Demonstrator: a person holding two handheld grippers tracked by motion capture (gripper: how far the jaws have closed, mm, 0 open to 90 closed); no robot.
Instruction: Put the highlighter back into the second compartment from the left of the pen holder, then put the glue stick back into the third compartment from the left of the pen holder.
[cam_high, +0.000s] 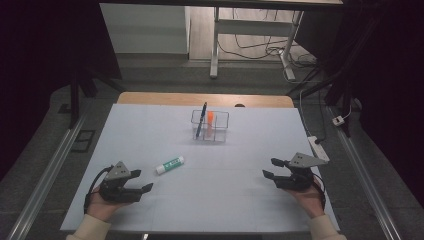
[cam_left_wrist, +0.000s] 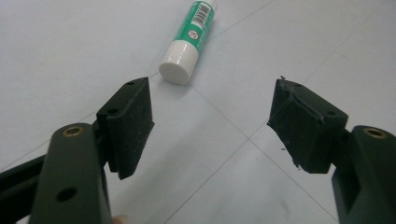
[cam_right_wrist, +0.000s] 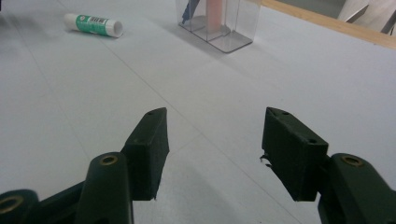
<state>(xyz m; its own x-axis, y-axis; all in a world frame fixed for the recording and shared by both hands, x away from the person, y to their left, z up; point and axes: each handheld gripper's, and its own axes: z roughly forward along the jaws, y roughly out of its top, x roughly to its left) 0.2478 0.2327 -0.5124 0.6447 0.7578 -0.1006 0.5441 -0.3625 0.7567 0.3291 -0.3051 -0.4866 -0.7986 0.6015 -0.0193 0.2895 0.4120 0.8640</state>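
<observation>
A dim room surrounds a pale bench (cam_high: 150, 210), its top marked with a faint grid and its far edge showing bare wood. On it, left of centre and toward the near side, lies a glue stick (cam_high: 169, 165), white with a green label. Its long axis runs diagonally, with the capped end pointing near-left and the other end far-right.

The left gripper (cam_high: 142, 180) rests on the bench at the near-left corner, just near-left of the glue stick. In the left gripper view the white cap (cam_left_wrist: 176, 70) sits close ahead, slightly left of the midline between the jaws, which stand wide apart with nothing between them. The stick's axis (cam_left_wrist: 194, 32) runs almost straight away from this gripper, so a grasp across its width would likely call for a short advance.

The right gripper (cam_high: 270, 168) sits well apart at the near-right, its jaws also parted and empty; from there the glue stick (cam_right_wrist: 93, 24) lies far off to the left. A clear compartment holder (cam_high: 210, 126) stands farther back, holding a dark pen (cam_high: 202, 120) and an orange item (cam_high: 211, 119).

The left hand (cam_high: 102, 202) is plainly the nearer one.
</observation>
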